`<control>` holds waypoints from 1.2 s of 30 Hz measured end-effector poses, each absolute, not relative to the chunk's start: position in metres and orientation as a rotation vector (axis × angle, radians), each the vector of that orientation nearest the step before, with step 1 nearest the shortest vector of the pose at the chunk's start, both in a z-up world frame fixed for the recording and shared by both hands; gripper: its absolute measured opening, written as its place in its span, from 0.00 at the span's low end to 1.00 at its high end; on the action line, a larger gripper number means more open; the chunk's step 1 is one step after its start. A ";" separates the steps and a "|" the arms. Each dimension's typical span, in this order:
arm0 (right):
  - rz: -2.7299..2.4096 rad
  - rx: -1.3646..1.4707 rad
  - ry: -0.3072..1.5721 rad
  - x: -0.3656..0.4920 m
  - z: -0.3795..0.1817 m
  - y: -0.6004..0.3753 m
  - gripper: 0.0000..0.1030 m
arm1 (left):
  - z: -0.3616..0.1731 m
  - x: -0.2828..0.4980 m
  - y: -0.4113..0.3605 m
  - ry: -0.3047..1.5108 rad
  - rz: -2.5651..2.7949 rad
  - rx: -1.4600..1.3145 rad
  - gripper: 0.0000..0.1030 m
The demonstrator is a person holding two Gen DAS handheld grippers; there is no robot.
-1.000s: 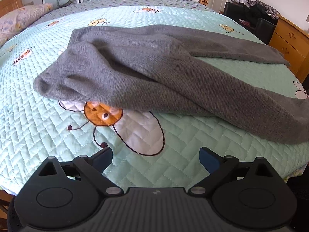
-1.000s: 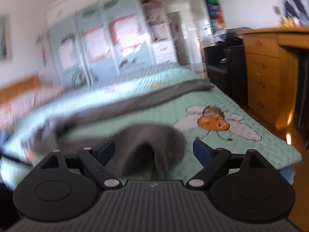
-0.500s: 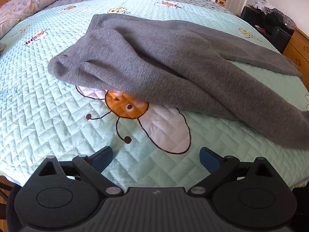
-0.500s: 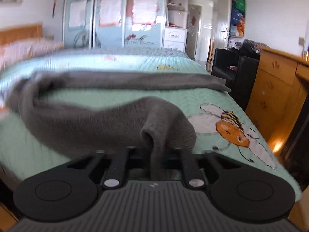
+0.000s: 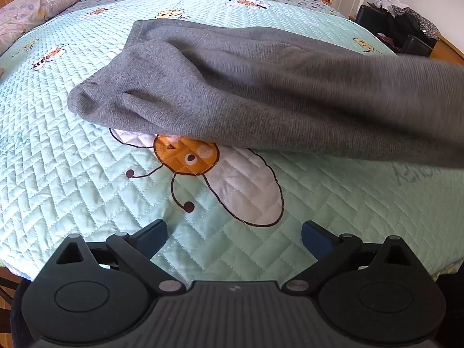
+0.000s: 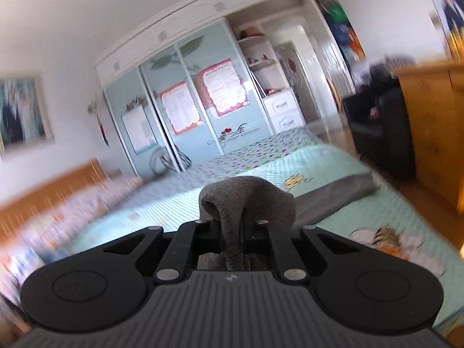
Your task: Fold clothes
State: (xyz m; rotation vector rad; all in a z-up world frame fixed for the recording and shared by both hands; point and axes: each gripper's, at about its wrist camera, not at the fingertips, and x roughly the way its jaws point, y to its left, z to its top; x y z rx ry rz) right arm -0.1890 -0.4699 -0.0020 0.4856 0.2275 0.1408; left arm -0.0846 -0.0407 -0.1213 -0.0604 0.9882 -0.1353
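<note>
A grey knitted garment (image 5: pixel 232 87) lies across the mint quilted bedspread (image 5: pixel 72 174), and its right part rises off the bed toward the right edge of the left wrist view. My left gripper (image 5: pixel 233 237) hovers open above the bee print, short of the garment's near edge, with nothing between its fingers. In the right wrist view my right gripper (image 6: pixel 232 229) is shut on a bunched fold of the grey garment (image 6: pixel 246 200), lifted above the bed. Another part of the garment (image 6: pixel 333 197) still rests on the bedspread behind it.
A pillow (image 5: pixel 34 11) lies at the bed's far left. Wooden drawers (image 6: pixel 429 133) and a black seat (image 6: pixel 382 133) stand to the right of the bed. A sliding-door wardrobe (image 6: pixel 185 110) fills the far wall. The headboard (image 6: pixel 52 191) is on the left.
My right gripper shut on the garment's end and lifted it off the bed. The cloth's right side now rises in the left wrist view. My left gripper stayed open and hardly moved.
</note>
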 end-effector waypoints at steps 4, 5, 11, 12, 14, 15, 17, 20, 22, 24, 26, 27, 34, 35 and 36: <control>-0.100 0.648 0.414 -0.115 -0.046 -0.537 0.33 | -0.121 -0.086 -0.043 0.993 -0.149 -0.054 0.97; -0.208 0.598 0.449 -0.106 -0.055 -0.544 0.32 | -0.120 -0.086 -0.043 0.993 -0.156 -0.053 0.97; -0.238 0.477 0.451 -0.125 -0.084 -0.543 0.35 | -0.118 -0.086 -0.037 0.975 -0.162 -0.051 0.99; -0.239 0.487 0.463 -0.129 -0.090 -0.546 0.37 | -0.120 -0.085 -0.037 0.984 -0.159 -0.057 0.99; -0.212 0.519 0.478 -0.139 -0.103 -0.551 0.46 | -0.124 -0.084 -0.038 0.996 -0.170 -0.060 0.99; -0.200 0.529 0.485 -0.143 -0.110 -0.553 0.54 | -0.124 -0.085 -0.041 0.997 -0.175 -0.047 0.99; -0.184 0.528 0.507 -0.149 -0.122 -0.549 0.59 | -0.126 -0.085 -0.046 0.999 -0.178 -0.018 0.99; -0.152 0.592 0.522 -0.154 -0.139 -0.546 0.60 | -0.126 -0.085 -0.049 1.002 -0.185 -0.014 0.99; -0.162 0.642 0.498 -0.154 -0.149 -0.547 0.60 | -0.126 -0.085 -0.051 1.005 -0.182 -0.009 0.99; -0.184 0.628 0.459 -0.153 -0.154 -0.547 0.60 | -0.126 -0.086 -0.053 1.008 -0.185 -0.002 0.99; -0.191 0.605 0.437 -0.147 -0.158 -0.545 0.62 | -0.126 -0.089 -0.056 1.012 -0.186 0.005 0.99; -0.192 0.594 0.426 -0.145 -0.159 -0.544 0.65 | -0.126 -0.089 -0.057 1.014 -0.186 0.008 0.99; -0.121 0.627 0.386 -0.136 -0.166 -0.547 0.09 | -0.128 -0.088 -0.060 1.023 -0.188 0.018 0.99; -0.098 0.648 0.386 -0.137 -0.162 -0.547 0.09 | -0.128 -0.088 -0.060 1.024 -0.189 0.018 0.99; -0.072 0.675 0.378 -0.139 -0.153 -0.547 0.09 | -0.127 -0.088 -0.060 1.024 -0.191 0.018 0.99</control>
